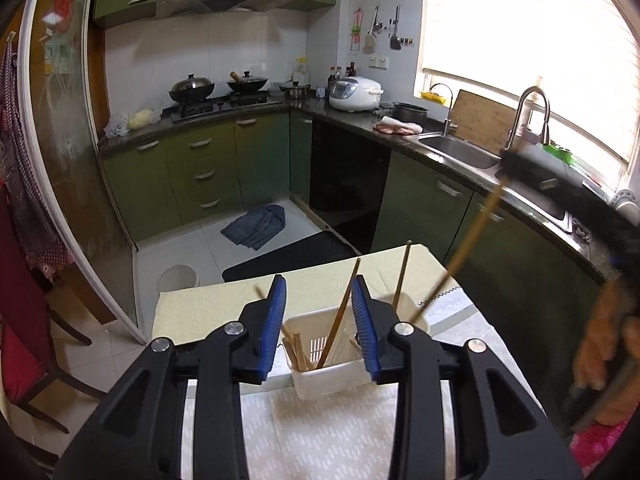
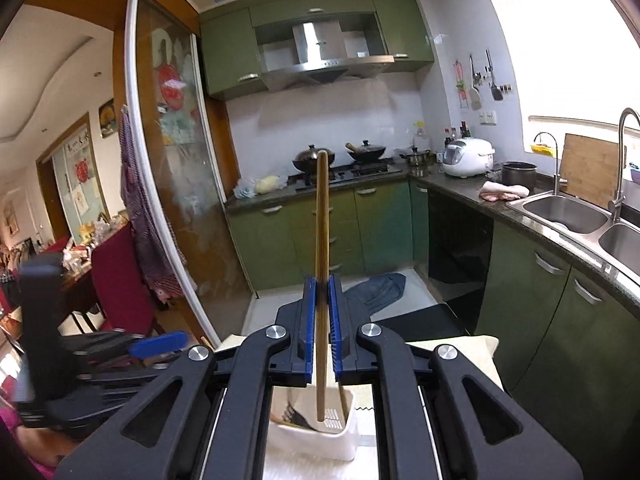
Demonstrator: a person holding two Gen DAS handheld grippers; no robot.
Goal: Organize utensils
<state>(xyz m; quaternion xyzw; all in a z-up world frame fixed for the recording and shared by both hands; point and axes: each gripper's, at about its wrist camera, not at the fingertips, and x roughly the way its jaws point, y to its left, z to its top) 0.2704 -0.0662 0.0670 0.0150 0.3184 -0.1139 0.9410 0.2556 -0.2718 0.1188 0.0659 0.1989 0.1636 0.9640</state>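
A white slotted utensil basket (image 1: 332, 380) stands on the cloth-covered table (image 1: 208, 312) and holds several wooden chopsticks (image 1: 298, 350). My left gripper (image 1: 319, 284) hangs just above the basket, open. One chopstick (image 1: 340, 316) leans up out of the basket between its blue pads, close to the right pad. My right gripper (image 2: 322, 280) is shut on a long wooden chopstick (image 2: 322, 208), held nearly upright with its lower end inside the basket (image 2: 344, 440). In the left wrist view the right gripper (image 1: 532, 168) is a dark blur at upper right, its chopstick (image 1: 472, 236) slanting down toward the basket.
The table's far edge (image 1: 320, 264) drops to a tiled floor with a black mat (image 1: 288, 256) and a grey cloth (image 1: 256, 228). Green cabinets and a counter with a sink (image 2: 568, 212) run along the right. A red chair (image 1: 16, 340) stands at the left.
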